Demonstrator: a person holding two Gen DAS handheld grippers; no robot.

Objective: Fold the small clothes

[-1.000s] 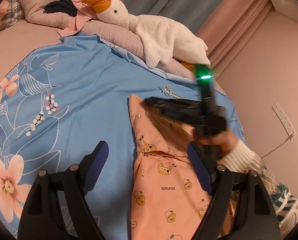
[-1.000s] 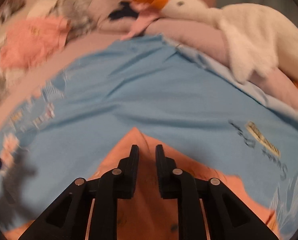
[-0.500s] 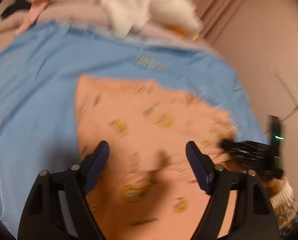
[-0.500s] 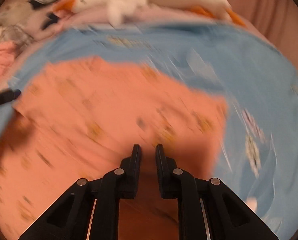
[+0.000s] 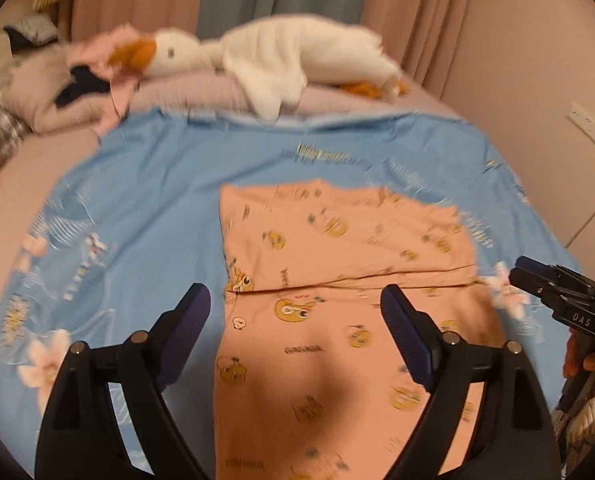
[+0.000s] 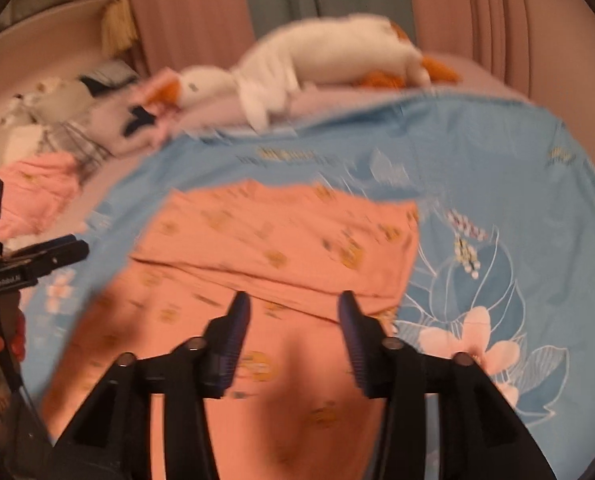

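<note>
A peach garment point(image 5: 337, 320) printed with yellow cartoon figures lies flat on the blue floral sheet point(image 5: 137, 208). Its far part is folded over, and the fold edge point(image 5: 357, 276) runs across it. My left gripper point(image 5: 297, 320) hovers over the near half with its jaws opening and nothing between them. In the right wrist view the same garment point(image 6: 277, 240) lies below my right gripper point(image 6: 293, 306), whose jaws are opening with no cloth in them. Each gripper shows at the side of the other's view: the right gripper point(image 5: 545, 284), the left gripper point(image 6: 49, 256).
A white goose plush point(image 5: 281, 56) lies on pillows point(image 5: 193, 92) along the far side of the bed. Loose pink clothes point(image 6: 37, 188) are heaped at the far left. Curtains hang behind, and a wall socket point(image 5: 593, 132) with a cable sits at the right.
My right gripper was shut on the garment, carried it across, and now stands apart without cloth. The garment now lies folded over. Both grippers have drawn back from it.
</note>
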